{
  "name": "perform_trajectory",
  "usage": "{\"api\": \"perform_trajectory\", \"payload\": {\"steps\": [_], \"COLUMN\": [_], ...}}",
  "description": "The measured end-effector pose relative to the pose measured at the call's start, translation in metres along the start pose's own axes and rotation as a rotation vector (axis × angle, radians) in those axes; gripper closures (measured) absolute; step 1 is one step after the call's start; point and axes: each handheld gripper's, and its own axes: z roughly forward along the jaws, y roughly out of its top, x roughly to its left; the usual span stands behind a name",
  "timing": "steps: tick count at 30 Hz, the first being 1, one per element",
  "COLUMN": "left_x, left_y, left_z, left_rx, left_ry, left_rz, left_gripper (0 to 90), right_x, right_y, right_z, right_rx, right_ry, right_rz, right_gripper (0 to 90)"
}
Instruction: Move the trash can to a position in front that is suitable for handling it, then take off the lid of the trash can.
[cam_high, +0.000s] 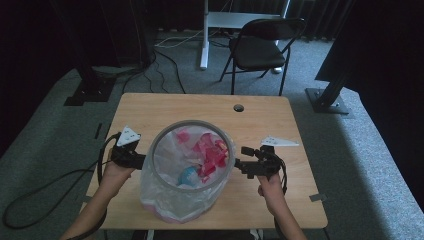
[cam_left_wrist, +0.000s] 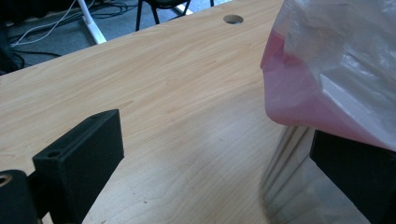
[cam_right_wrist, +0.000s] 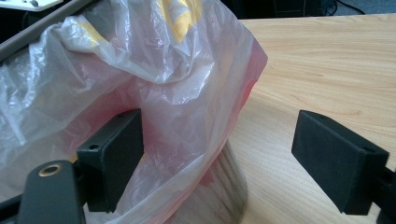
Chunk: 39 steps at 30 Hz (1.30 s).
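Bin (cam_high: 192, 131): metal cylinder w/ grey rim, mid-table (cam_high: 260, 112), toward the person's edge.
Liner bag (cam_right_wrist: 154, 88): clear plastic, folded over rim, pink & yellow showing thru.
Contents: pink scraps (cam_high: 210, 152), blue item (cam_high: 188, 175).
Writing: none legible.
L gripper (cam_high: 134, 159): jaws wide apart, at bag's left side, grasping nothing.
R gripper (cam_right_wrist: 219, 154): jaws spread, one against bag, not clamped.

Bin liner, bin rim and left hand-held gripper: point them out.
bin liner (cam_right_wrist: 187, 93), right gripper view, crumpled overhang.
bin rim (cam_high: 162, 134), high view, grey ring's left arc.
left hand-held gripper (cam_left_wrist: 210, 158), left gripper view, midway between open jaws.
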Motion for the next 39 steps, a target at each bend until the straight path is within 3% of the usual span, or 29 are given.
{"api": "perform_trajectory", "payload": {"steps": [6,10,16,21,22,24,26,30,33,34,36,39], "left_x": [0.006,0.017,0.028,0.03,0.03,0.029,0.027,0.022,0.017,0.016,0.016,0.017], "left_y": [-0.006,-0.024,-0.05,-0.083,-0.083,-0.102,-0.11,-0.122,-0.132,-0.137,-0.14,-0.146], "left_z": [0.008,0.019,0.026,0.027,0.027,0.024,0.019,0.01,0.001,-0.002,-0.002,0.001], "left_rx": [0.026,0.078,0.128,0.156,0.156,0.153,0.147,0.123,0.082,0.052,0.047,0.081], "left_ry": [-0.003,-0.011,0.011,0.006,0.006,0.003,0.004,0.011,0.015,-0.008,-0.016,-0.026], "left_rz": [0.004,-0.041,-0.078,-0.104,-0.104,-0.128,-0.133,-0.118,-0.107,-0.135,-0.146,-0.131], "left_gripper": [1.8,0.0,0.0,0.0,0.0,0.0,0.0,0.0,0.0,0.0,0.0,0.0], "right_x": [-0.003,-0.013,-0.034,-0.042,-0.042,-0.045,-0.047,-0.048,-0.044,-0.043,-0.041,-0.034], "right_y": [0.0,-0.001,-0.008,-0.018,-0.018,-0.025,-0.029,-0.034,-0.031,-0.029,-0.027,-0.019], "right_z": [-0.001,-0.006,-0.016,-0.021,-0.021,-0.023,-0.024,-0.031,-0.037,-0.039,-0.041,-0.05], "right_rx": [-0.001,-0.011,0.002,0.093,0.093,0.125,0.136,0.114,0.096,0.1,0.094,0.067], "right_ry": [0.012,-0.029,-0.039,-0.073,-0.073,-0.082,-0.088,-0.103,-0.116,-0.119,-0.122,-0.097], "right_rz": [-0.039,-0.061,-0.05,-0.107,-0.107,-0.109,-0.099,-0.101,-0.109,-0.116,-0.123,-0.139], "right_gripper": [12.7,12.3,13.5,15.7,15.7,15.8,15.8,16.2,17.2,21.4,22.0,23.1]}}
